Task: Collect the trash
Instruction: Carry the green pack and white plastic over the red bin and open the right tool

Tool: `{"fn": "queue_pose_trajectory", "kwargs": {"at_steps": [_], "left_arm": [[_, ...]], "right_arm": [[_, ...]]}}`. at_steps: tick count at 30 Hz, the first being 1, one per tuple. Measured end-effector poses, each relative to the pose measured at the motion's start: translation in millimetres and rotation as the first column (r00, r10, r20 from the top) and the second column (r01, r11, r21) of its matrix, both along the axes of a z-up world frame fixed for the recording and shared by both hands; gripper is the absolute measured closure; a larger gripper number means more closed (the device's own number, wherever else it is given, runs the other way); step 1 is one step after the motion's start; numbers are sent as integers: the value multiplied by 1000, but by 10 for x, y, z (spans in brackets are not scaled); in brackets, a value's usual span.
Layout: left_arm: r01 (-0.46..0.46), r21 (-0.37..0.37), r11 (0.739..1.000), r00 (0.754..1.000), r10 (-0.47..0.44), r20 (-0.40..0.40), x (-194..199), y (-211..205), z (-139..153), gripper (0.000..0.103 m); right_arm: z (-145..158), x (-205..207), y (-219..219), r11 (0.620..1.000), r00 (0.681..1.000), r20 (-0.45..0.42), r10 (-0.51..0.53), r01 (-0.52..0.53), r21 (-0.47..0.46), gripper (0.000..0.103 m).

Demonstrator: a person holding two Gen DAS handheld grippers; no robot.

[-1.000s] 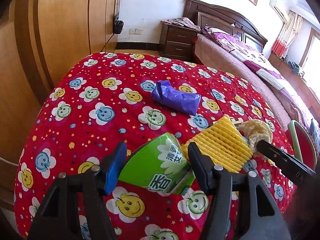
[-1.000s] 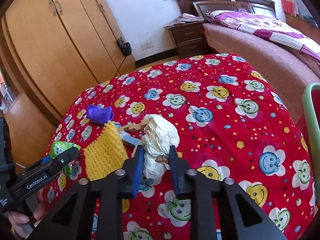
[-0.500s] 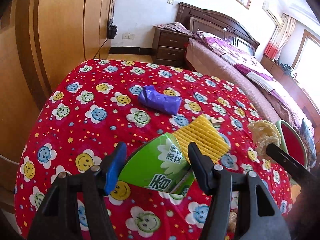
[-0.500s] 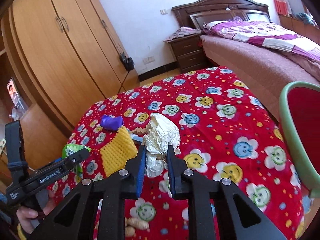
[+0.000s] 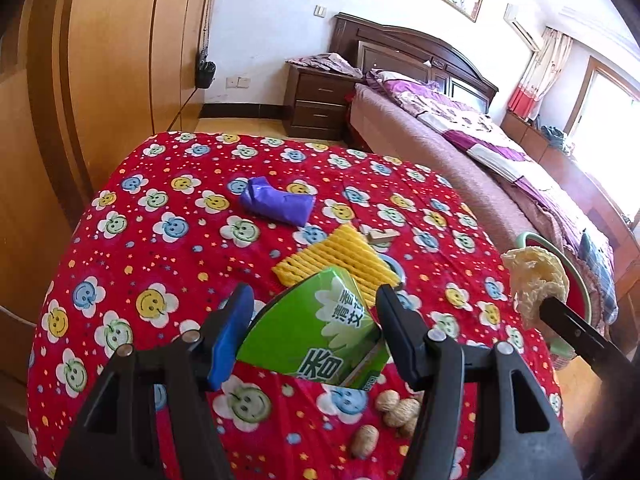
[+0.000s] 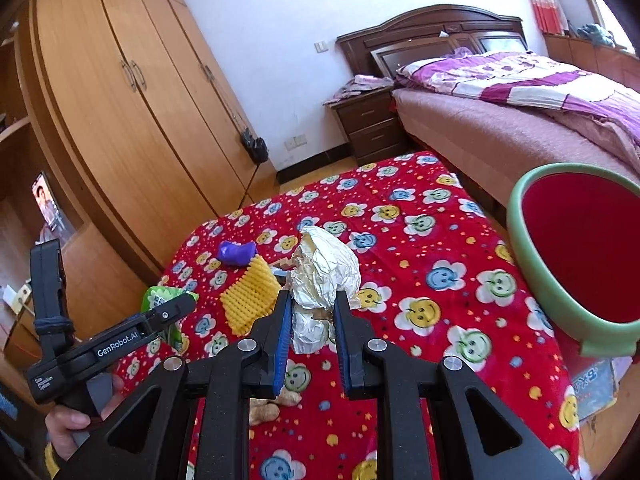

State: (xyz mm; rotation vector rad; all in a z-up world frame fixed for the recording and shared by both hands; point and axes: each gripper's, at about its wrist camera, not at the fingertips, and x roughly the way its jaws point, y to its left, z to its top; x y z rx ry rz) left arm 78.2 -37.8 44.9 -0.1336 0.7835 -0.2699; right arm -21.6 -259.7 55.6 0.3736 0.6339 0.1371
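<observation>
At frame centre, the right gripper [image 6: 311, 316] pinches a crumpled foil wad [image 6: 324, 272], light and crushable; the left gripper [image 5: 314, 326] clamps a green carton [image 5: 316, 332], light, thin-walled, best gripped across its flat sides.

Home bedroom: bed [image 6: 520, 120], wardrobe [image 6: 132, 128]

The left tool [image 5: 312, 332] points forward and downward, its two fingers set wide and clamped on the sides of a green carton [image 5: 316, 332]. The right tool [image 6: 310, 330] (fingers nearly together) pinches a crumpled foil wad [image 6: 320, 276]. A hand [image 6: 70, 424] grips the left tool's handle from below.
</observation>
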Motion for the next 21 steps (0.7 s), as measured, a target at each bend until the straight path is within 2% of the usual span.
{"fn": "queue_pose_trajectory", "kwargs": {"at_steps": [8,21], "left_arm": [[40,-4,999,999,-39,19,-169,-169,140,39],[158,-19,987,987,-158,33,-354,-642,287,39]], "right_arm": [[89,-262,-148,999,999,29,-35,35,15,83],[177,-659,-512,992,989,73,-128,126,32,83]]}}
